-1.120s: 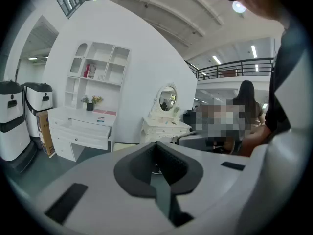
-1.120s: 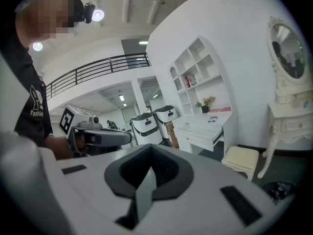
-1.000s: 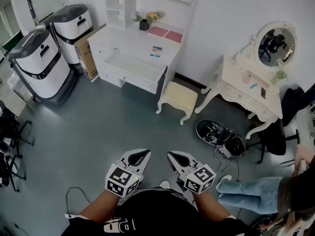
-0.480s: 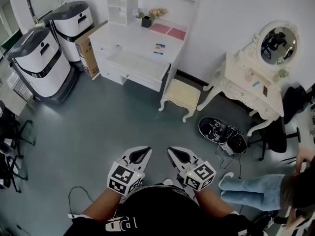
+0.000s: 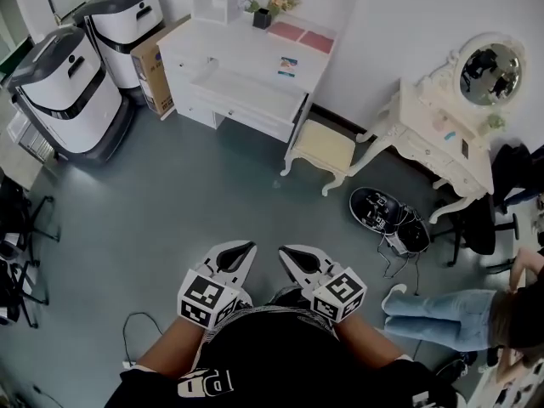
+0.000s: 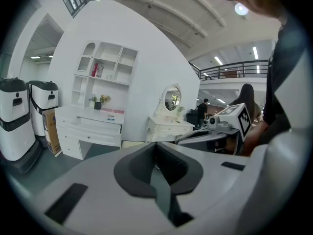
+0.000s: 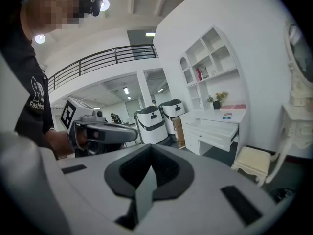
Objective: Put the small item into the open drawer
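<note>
A white desk (image 5: 255,49) stands against the far wall, its drawer (image 5: 246,87) pulled open. On the desktop lies a small blue-and-white item (image 5: 289,65), also visible in the right gripper view (image 7: 226,115). My left gripper (image 5: 245,250) and right gripper (image 5: 284,252) hang side by side close to my body, over grey floor and far from the desk. Both are shut with nothing between the jaws. In the left gripper view (image 6: 155,147) and the right gripper view (image 7: 150,150) the pads meet, empty. The open drawer (image 7: 217,130) faces me.
A cream stool (image 5: 319,147) stands in front of the desk's right end. Two white machines (image 5: 64,92) and a cardboard box (image 5: 153,66) are at the left. A dressing table with mirror (image 5: 450,134), a black floor device with cables (image 5: 382,215) and a seated person's legs (image 5: 438,321) are at the right.
The head view has shifted a little, so the desk sits slightly further right and higher. Both grippers stay shut and have drifted slightly left near my body.
</note>
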The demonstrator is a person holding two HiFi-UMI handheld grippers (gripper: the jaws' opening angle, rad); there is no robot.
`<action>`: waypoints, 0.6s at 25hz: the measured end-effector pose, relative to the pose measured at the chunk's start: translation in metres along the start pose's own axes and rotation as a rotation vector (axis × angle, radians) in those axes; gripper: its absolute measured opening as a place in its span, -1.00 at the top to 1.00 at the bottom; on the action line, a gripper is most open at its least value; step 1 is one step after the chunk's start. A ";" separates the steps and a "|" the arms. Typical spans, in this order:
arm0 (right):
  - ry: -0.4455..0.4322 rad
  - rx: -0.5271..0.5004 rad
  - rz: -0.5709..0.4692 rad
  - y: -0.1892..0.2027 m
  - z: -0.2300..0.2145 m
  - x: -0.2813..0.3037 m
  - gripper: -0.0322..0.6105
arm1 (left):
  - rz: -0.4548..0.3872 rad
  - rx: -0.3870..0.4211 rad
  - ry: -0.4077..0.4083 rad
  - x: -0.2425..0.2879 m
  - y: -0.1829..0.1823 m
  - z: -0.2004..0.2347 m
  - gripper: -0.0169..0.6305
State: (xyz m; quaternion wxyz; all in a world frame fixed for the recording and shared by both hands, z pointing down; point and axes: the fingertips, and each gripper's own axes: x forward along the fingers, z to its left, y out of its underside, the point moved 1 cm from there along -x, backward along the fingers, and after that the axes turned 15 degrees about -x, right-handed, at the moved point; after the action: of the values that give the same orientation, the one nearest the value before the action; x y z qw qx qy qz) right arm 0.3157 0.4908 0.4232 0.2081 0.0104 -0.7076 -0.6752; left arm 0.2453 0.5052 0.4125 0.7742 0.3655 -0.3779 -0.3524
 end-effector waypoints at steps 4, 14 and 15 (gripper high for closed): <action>-0.022 0.003 0.007 -0.007 0.008 0.020 0.88 | -0.001 -0.010 -0.016 -0.010 -0.006 0.021 0.91; -0.083 0.021 0.043 0.000 -0.022 0.076 0.88 | 0.001 -0.043 -0.052 0.009 -0.012 0.066 0.91; -0.089 0.021 0.041 -0.001 -0.029 0.084 0.88 | 0.004 -0.041 -0.059 0.014 -0.016 0.072 0.91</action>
State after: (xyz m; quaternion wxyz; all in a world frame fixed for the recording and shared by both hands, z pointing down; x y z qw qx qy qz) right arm 0.2480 0.4381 0.4456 0.1899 -0.0319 -0.7233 -0.6632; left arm 0.1870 0.4648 0.4362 0.7707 0.3383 -0.3943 -0.3690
